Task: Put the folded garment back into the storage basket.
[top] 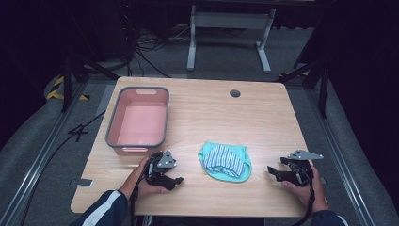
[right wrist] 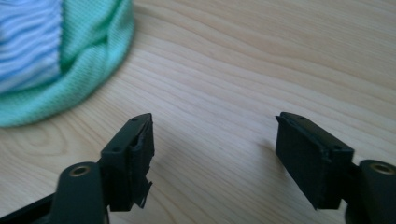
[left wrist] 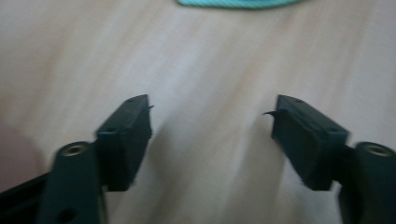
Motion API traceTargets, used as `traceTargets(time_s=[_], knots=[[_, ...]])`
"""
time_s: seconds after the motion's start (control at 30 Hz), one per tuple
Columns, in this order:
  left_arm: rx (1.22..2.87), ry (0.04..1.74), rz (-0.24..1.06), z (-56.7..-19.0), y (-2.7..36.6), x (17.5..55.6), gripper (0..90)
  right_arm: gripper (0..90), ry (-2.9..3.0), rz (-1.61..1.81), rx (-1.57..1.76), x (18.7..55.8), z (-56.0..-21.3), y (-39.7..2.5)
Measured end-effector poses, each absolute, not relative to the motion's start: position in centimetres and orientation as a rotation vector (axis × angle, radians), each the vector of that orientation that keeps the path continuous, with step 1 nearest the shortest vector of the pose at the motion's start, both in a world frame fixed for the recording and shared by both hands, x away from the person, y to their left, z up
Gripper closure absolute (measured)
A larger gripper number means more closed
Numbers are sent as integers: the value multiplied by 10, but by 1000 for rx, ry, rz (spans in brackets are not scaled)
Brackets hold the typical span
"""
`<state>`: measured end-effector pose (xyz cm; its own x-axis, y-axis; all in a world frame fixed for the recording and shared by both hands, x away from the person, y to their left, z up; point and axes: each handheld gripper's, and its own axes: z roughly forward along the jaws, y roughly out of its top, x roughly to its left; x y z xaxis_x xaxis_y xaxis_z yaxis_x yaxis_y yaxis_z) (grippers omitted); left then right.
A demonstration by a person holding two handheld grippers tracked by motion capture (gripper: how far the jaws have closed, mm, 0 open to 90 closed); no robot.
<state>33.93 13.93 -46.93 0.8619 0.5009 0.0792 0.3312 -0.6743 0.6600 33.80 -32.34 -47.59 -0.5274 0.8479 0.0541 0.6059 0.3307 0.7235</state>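
Looking down, I logged this:
Table [top: 263, 117]: light wood, I saw it bare around both tools.
Cloth [top: 225, 161]: teal with a striped blue-white patch, lay bunched near the front edge, between my two grippers and touching neither.
Bin [top: 138, 117]: pink, grey-rimmed, sat at the left side, empty as far as I saw.
Left gripper [top: 175, 180]: jaws spread wide, nothing between them, just in front of the bin.
Right gripper [top: 274, 172]: jaws also wide apart, empty, low over the wood, right of the cloth.

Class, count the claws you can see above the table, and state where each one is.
2. The left claw is just in front of the pink bin; the right claw is right of the green garment.
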Motion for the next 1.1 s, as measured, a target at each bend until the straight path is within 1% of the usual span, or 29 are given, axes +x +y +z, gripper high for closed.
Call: traceTargets(time_s=[0.03,0.07,0.1,0.13,0.23,0.4,0.67,0.8,0.9,1.03,1.1], knots=[[2368,600,334,-469,139,339,360,330,2267,1013,1294,338,-476,-323],[2339,578,391,-461,132,338,378,372,2268,1043,1271,337,-470,-314],[2339,578,391,-461,132,338,402,372,2268,1043,1271,337,-470,-314],[2323,582,402,-457,128,339,402,377,2276,1053,1250,338,-466,-310],[2305,606,376,-454,115,349,415,387,2302,1058,1193,341,-459,-289],[2322,632,372,-458,95,363,427,409,2327,1055,1171,351,-456,-265],[2285,672,419,-459,61,386,441,478,2344,1007,1177,371,-456,-238],[2279,700,436,-463,54,395,443,483,2360,983,1190,377,-460,-232],[2299,725,416,-471,49,401,442,482,2386,960,1184,378,-465,-230],[2309,724,418,-473,48,404,408,455,2389,941,1192,379,-469,-230],[2307,729,379,-474,50,405,395,438,2399,934,1171,378,-473,-227]])
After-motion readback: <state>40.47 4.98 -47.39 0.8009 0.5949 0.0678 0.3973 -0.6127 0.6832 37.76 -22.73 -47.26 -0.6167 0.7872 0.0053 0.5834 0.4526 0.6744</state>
